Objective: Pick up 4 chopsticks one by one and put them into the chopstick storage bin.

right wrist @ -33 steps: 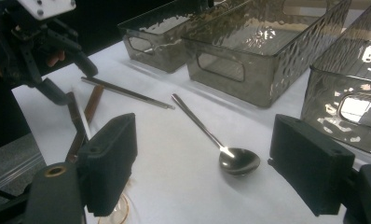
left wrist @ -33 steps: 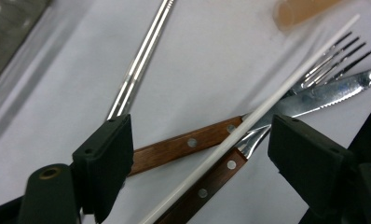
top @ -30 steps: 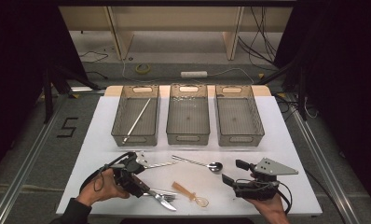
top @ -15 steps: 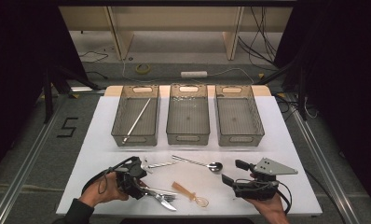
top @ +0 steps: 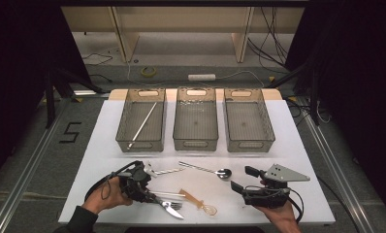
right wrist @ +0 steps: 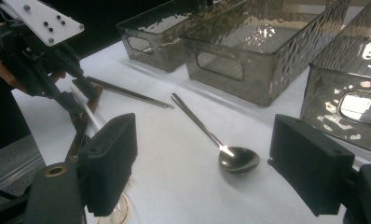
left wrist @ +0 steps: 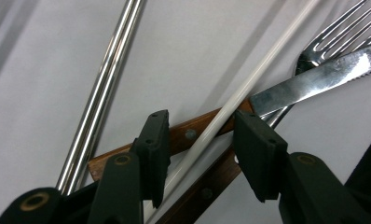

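Left claw has been closing around the white stick over the knife, not pinching yet; right claw hangs open near the spoon.

The left gripper reaches from six o'clock, and its jaws have just been closing. Between them lies a white chopstick, running from six o'clock toward one o'clock; the pads stand just beside it, not yet pressing. Under the chopstick a knife with a riveted wooden handle crosses from eight o'clock to three o'clock, its serrated blade over a fork at two o'clock. A pair of steel chopsticks runs from eight o'clock to twelve o'clock on the white bench.
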Demonstrator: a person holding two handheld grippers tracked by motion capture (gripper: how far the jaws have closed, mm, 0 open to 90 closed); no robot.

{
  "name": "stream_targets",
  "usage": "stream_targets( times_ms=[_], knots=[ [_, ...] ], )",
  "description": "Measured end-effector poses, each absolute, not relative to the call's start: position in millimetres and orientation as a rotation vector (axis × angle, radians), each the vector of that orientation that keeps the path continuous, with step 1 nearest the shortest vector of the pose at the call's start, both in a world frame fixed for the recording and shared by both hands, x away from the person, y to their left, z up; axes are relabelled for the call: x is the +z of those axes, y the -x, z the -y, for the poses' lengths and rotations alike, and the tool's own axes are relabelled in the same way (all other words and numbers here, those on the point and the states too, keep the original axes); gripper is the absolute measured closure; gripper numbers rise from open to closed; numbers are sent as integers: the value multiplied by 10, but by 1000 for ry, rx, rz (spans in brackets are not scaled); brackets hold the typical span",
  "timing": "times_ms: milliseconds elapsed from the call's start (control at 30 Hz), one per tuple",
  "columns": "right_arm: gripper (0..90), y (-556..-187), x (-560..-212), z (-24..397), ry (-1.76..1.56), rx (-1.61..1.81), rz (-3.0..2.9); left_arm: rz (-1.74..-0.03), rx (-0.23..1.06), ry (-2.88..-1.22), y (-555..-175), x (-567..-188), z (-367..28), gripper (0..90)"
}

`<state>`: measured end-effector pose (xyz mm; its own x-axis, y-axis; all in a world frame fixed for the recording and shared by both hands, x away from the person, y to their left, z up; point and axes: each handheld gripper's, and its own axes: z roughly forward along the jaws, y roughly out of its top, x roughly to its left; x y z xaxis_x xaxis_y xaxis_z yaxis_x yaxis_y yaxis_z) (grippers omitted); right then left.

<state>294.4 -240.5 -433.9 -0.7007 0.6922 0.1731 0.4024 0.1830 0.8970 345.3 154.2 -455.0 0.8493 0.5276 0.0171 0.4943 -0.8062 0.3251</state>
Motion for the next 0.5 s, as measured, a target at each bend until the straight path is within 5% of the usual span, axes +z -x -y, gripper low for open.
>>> stream_targets(
  times_ms=[500],
  knots=[
    [241,-2957,-4350,2411,-1062,1523,-2186,-799,167,-2723,-3509,-4542,-1595,666]
  ],
)
